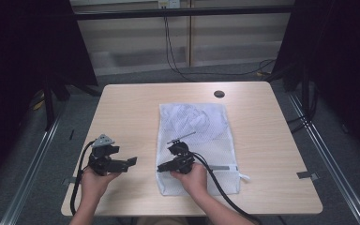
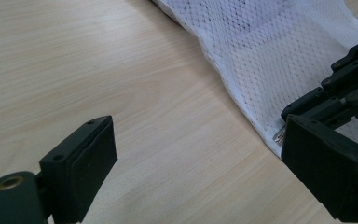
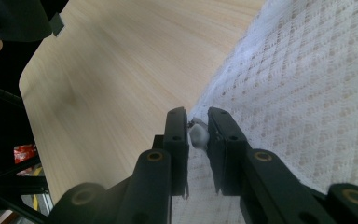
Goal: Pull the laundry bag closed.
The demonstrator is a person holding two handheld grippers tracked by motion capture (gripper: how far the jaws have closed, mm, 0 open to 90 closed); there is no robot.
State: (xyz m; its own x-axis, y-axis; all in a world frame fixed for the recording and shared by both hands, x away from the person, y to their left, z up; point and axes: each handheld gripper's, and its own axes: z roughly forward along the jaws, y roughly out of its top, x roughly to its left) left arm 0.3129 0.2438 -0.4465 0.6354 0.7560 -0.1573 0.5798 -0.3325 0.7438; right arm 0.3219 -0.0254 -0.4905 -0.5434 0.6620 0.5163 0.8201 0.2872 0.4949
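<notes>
A white mesh laundry bag (image 1: 201,126) lies flat on the wooden table (image 1: 131,103), with crumpled white cloth inside its far half. My right gripper (image 1: 161,168) rests on the bag's near left corner, pointing left. In the right gripper view its jaws (image 3: 198,123) stand nearly together, pinching the small pale zipper pull (image 3: 198,135) at the bag's edge (image 3: 307,93). My left gripper (image 1: 124,155) sits on bare wood left of the bag, open, with nothing between its jaws (image 2: 198,140). Its view takes in the bag's edge (image 2: 261,56) and the right gripper (image 2: 340,88).
A round black cable hole (image 1: 219,93) sits near the table's far edge. Bare wood surrounds the bag on all sides. Dark curtains flank the table, with metal rails (image 1: 37,154) and cables (image 1: 178,70) on the floor beyond.
</notes>
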